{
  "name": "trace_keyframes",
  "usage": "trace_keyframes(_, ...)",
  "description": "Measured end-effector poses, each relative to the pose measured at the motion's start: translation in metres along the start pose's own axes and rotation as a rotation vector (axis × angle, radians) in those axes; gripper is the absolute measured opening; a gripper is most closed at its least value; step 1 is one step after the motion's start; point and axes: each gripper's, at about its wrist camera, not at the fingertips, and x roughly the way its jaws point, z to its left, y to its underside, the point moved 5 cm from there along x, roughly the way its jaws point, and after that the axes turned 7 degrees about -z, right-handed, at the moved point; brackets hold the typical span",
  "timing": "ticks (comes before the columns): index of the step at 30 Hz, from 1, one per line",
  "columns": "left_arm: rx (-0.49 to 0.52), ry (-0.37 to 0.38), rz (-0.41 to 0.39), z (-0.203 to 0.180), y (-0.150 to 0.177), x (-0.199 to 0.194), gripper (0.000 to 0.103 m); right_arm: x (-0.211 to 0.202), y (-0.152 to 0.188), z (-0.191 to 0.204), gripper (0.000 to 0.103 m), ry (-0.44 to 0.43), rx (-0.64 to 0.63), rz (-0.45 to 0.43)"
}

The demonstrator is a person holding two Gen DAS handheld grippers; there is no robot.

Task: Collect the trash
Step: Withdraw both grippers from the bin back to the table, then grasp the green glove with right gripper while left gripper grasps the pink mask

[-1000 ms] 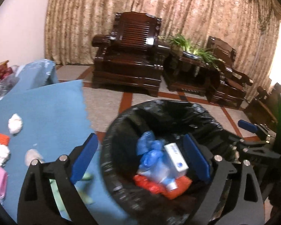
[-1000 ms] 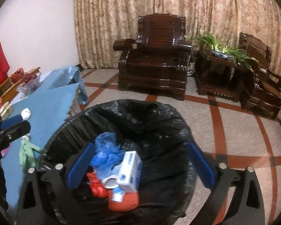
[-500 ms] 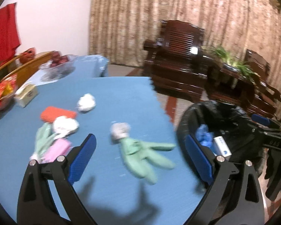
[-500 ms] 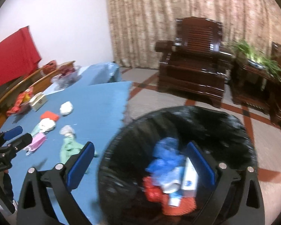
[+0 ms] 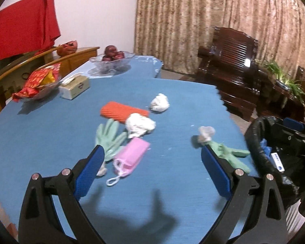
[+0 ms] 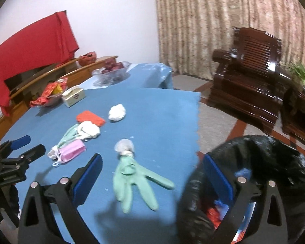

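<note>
The glove [image 6: 136, 180] lies limp near the counter's [image 6: 162, 105] right edge, beside the bin [image 6: 274, 152]; it looks light and floppy, best pinched at the bunched cuff. Both grippers, left [image 5: 152, 174] and right [image 6: 152, 179], hover released and empty.

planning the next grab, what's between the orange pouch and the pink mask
A crumpled white tissue sits between the orange pouch and the pink mask, clearest in the left wrist view.

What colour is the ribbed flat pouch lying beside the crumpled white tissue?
Orange-red. The pouch shows best in the left wrist view, near a crumpled white tissue.
</note>
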Motion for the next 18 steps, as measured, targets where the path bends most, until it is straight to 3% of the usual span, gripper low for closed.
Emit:
trace_keyframes(10,-0.021,-0.05,0.028,0.03,0.012,0.024,0.093,0.067,0.021,0.04,0.095,-0.058,-0.05,0.083)
trace_keyframes(18,-0.029,-0.063,0.071,0.044,0.028,0.046,0.093,0.114,0.05,0.038,0.091,-0.05,-0.058,0.19)
